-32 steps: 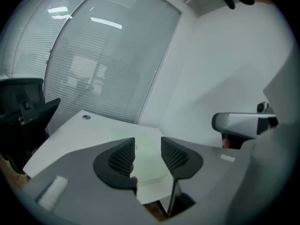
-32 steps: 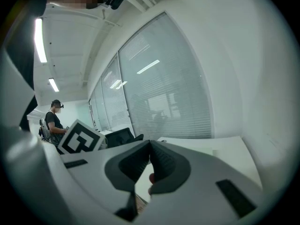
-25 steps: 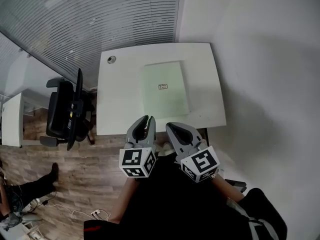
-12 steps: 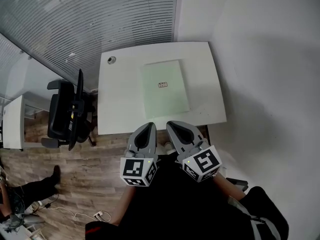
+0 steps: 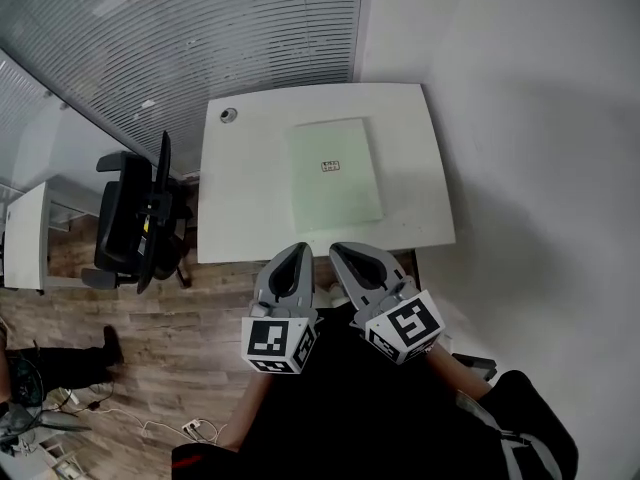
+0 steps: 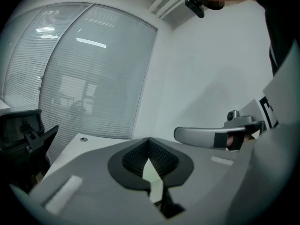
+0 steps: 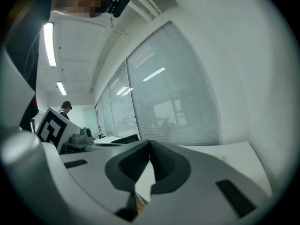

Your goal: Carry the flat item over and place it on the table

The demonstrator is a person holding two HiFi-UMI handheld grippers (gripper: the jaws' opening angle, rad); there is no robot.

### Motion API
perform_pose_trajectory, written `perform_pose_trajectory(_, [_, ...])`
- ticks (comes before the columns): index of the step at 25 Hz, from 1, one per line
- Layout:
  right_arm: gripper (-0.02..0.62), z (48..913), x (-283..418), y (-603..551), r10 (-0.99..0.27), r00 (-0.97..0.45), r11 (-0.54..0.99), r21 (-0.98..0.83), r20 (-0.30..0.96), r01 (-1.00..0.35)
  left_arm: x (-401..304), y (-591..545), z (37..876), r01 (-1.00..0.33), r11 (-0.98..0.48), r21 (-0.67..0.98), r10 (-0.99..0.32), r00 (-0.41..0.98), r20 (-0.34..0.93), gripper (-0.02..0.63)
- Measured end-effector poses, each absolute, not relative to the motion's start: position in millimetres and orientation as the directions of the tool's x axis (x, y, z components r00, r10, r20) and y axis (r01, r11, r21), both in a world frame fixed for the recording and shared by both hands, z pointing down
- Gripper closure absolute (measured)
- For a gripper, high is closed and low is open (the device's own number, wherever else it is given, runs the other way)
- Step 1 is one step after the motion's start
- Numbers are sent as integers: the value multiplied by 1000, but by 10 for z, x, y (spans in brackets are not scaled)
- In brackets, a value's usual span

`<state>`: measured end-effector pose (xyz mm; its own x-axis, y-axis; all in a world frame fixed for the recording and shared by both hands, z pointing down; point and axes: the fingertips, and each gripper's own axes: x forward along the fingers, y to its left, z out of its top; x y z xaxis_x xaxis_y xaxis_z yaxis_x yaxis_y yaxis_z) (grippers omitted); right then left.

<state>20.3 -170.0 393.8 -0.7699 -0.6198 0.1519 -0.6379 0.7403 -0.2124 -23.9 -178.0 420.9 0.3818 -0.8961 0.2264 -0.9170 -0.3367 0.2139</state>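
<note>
Tongs both clenched on nothing: left gripper (image 5: 296, 253), right gripper (image 5: 342, 252); flat item (image 5: 335, 173) lies on the table (image 5: 250, 208).
Grey moulded shells with ribbed black pads (image 6: 134, 158), jaws pressed tip to tip, side by side just off the table's near edge. Flat item is a thin, smooth, pale-green rectangle with a small label at its middle, right of the tabletop's centre, one short side close to the near edge. Table is white and matt with rounded corners; round grommet (image 5: 229, 114) sits at its far left corner.
</note>
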Motion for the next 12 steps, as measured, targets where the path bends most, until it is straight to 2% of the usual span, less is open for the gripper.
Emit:
perform_pose_trajectory(7, [595, 3936, 160, -1676, -619, -771, 746, -196, 153, -637, -383, -1722, 4250, -940, -271, 208, -921, 316, 227, 601])
perform_pose_trajectory(12, [595, 3935, 144, -1658, -619, -770, 744, -201, 152, -637, -384, -1692, 4253, -935, -286, 212, -918, 331, 221, 601])
